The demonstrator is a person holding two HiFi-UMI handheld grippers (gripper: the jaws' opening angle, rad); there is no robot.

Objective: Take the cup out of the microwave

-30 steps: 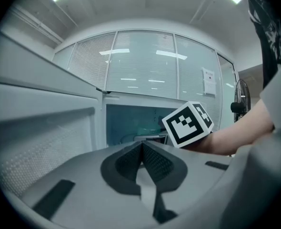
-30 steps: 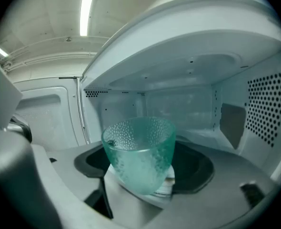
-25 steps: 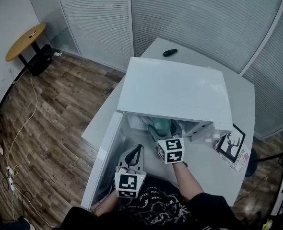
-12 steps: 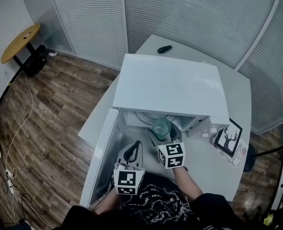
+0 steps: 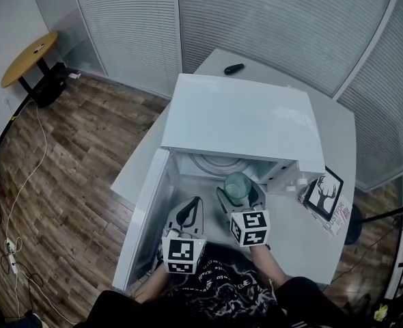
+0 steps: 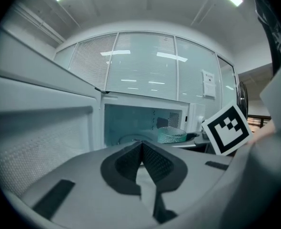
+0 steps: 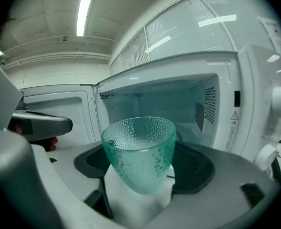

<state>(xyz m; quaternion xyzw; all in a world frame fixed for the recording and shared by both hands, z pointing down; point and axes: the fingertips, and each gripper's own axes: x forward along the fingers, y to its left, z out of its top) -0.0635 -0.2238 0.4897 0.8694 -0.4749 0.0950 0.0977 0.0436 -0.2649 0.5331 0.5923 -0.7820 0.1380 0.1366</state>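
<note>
A green dimpled glass cup [image 7: 139,152] stands upright between the jaws of my right gripper [image 5: 241,198], which is shut on it. In the head view the cup [image 5: 236,185] hangs just outside the mouth of the white microwave [image 5: 242,125]. The microwave door [image 5: 141,221] hangs wide open to the left. Beside the door, left of the cup, my left gripper [image 5: 188,215] is shut with nothing in it. In the left gripper view its jaws meet, and the cup [image 6: 172,134] shows ahead to the right, in front of the cavity [image 6: 131,123].
The microwave stands on a white table [image 5: 304,231]. A black-framed deer picture [image 5: 324,195] lies at its right on the table. A dark remote [image 5: 233,68] lies behind the microwave. A round wooden table [image 5: 30,59] stands far left on the wood floor.
My right gripper has drawn back toward me with the cup, which has come out of the cavity to just in front of the opening. The left gripper has hardly moved.
</note>
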